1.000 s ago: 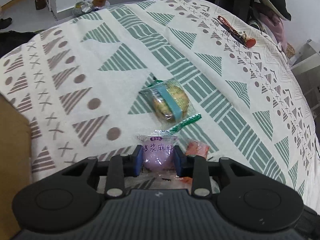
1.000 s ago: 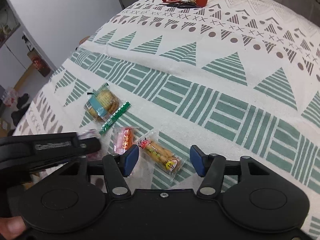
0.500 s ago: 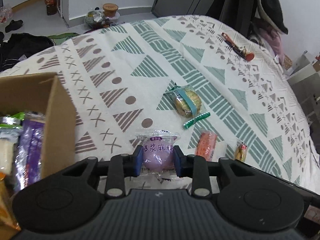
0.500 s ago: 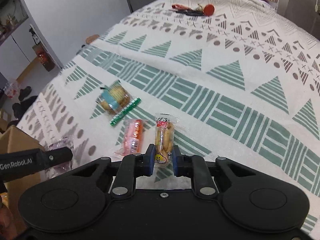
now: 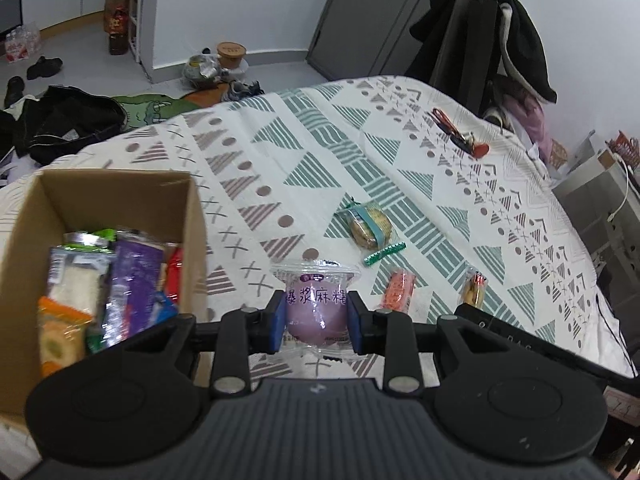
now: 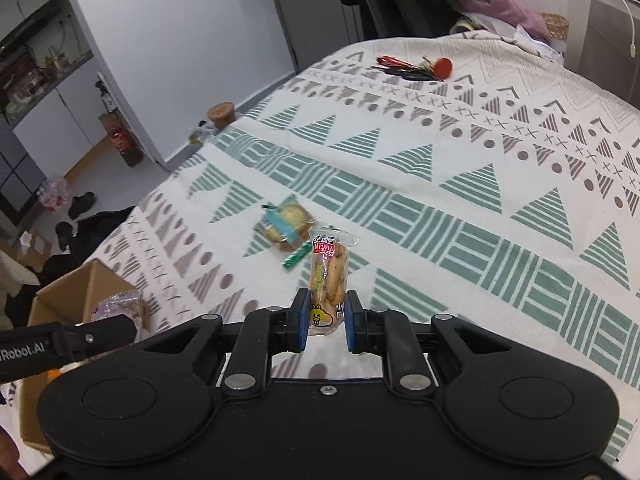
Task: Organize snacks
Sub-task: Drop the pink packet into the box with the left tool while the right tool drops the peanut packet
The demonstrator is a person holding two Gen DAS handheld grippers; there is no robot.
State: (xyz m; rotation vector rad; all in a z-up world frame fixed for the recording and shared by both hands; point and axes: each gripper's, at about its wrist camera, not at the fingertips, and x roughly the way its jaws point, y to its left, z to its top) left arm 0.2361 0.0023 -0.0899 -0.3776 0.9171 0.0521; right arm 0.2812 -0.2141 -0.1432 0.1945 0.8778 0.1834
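Patterned cloth (image 5: 360, 152) with teal and brown triangles covers the bed. Clamped between the left gripper's (image 5: 316, 322) jaws is a purple mochi packet (image 5: 316, 304) printed 爆浆麻糬; the cardboard box (image 5: 120, 188) of snacks sits just left of them. Ahead lie a cookie packet (image 5: 368, 226) and an orange packet (image 5: 398, 290). The right gripper (image 6: 325, 322) pinches a biscuit-stick packet (image 6: 326, 276) with a yellow cartoon face. Partly visible lettering "Robot.AI" shows on the other gripper's side.
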